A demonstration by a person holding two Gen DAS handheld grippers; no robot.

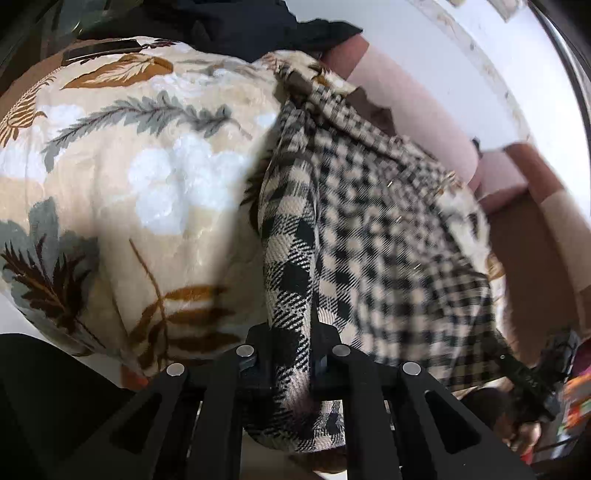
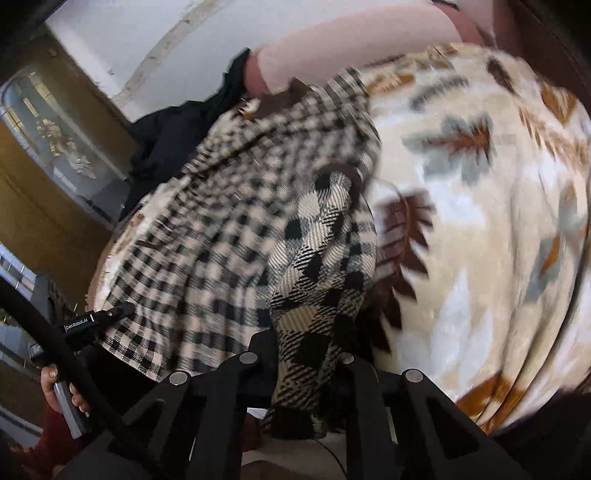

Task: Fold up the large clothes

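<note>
A black-and-cream checked garment (image 1: pixel 369 229) lies spread over a cream leaf-print blanket (image 1: pixel 129 166), its far end up by the pillows. My left gripper (image 1: pixel 293 354) is shut on a bunched corner of it, the cloth running between the jaws. In the right wrist view the same garment (image 2: pixel 221 236) stretches leftward, and my right gripper (image 2: pixel 304 354) is shut on another bunched corner. The left gripper (image 2: pixel 96 317) shows at that view's lower left, the right gripper (image 1: pixel 535 373) at the left view's lower right. Both views are motion-blurred.
The blanket (image 2: pixel 480 221) covers a bed. A pink pillow (image 1: pixel 406 96) and dark clothing (image 1: pixel 240 26) lie at the far end. A white wall (image 2: pixel 147 44) and a wooden cabinet with glass (image 2: pixel 55 129) stand beyond.
</note>
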